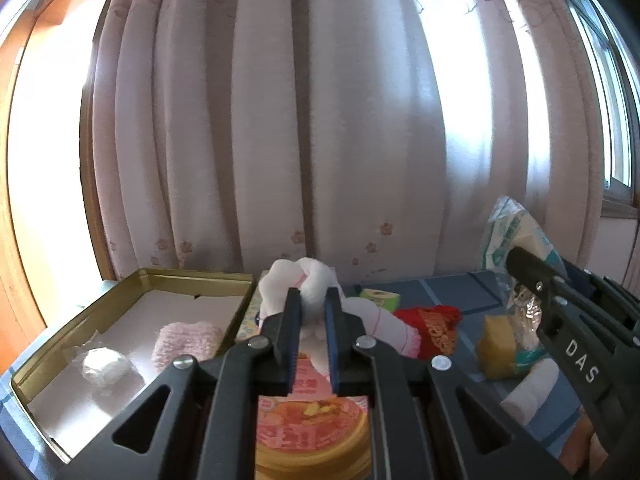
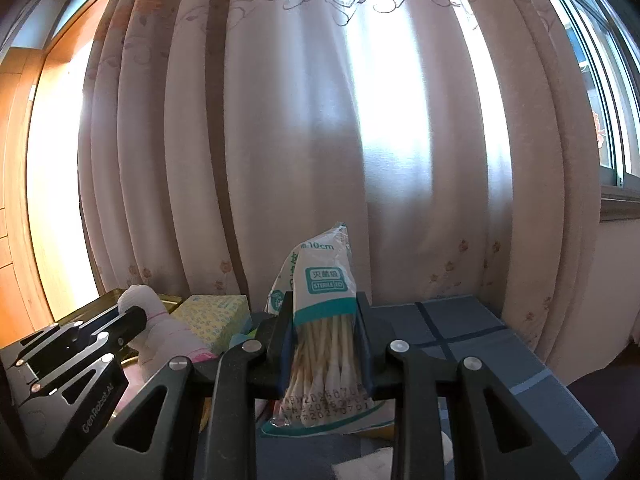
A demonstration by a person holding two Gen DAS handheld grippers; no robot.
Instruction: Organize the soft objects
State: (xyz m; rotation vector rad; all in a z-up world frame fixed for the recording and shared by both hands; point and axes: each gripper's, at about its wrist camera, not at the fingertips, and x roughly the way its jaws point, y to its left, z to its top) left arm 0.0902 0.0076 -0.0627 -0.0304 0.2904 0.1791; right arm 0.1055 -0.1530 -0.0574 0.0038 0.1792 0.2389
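Observation:
My left gripper (image 1: 313,296) is shut on a white cloth bundle with pink stitching (image 1: 300,280), held just right of the gold tin's rim. The same bundle (image 2: 138,300) shows at the left of the right wrist view, with the left gripper (image 2: 138,318) clamped on it. My right gripper (image 2: 325,308) is shut on a bag of cotton swabs (image 2: 326,320), held upright above the blue cloth. In the left wrist view that bag (image 1: 516,240) and the right gripper (image 1: 520,264) sit at the right. A pink knitted piece (image 1: 186,340) and a white wrapped ball (image 1: 105,366) lie in the gold tin (image 1: 192,276).
A red pouch (image 1: 434,328), a yellow sponge (image 1: 496,346), a small green pack (image 1: 380,298) and a round pink-lidded box (image 1: 312,428) lie on the blue checked cloth (image 1: 452,288). A patterned tissue box (image 2: 216,316) stands beside the tin. Curtains (image 2: 320,120) hang close behind.

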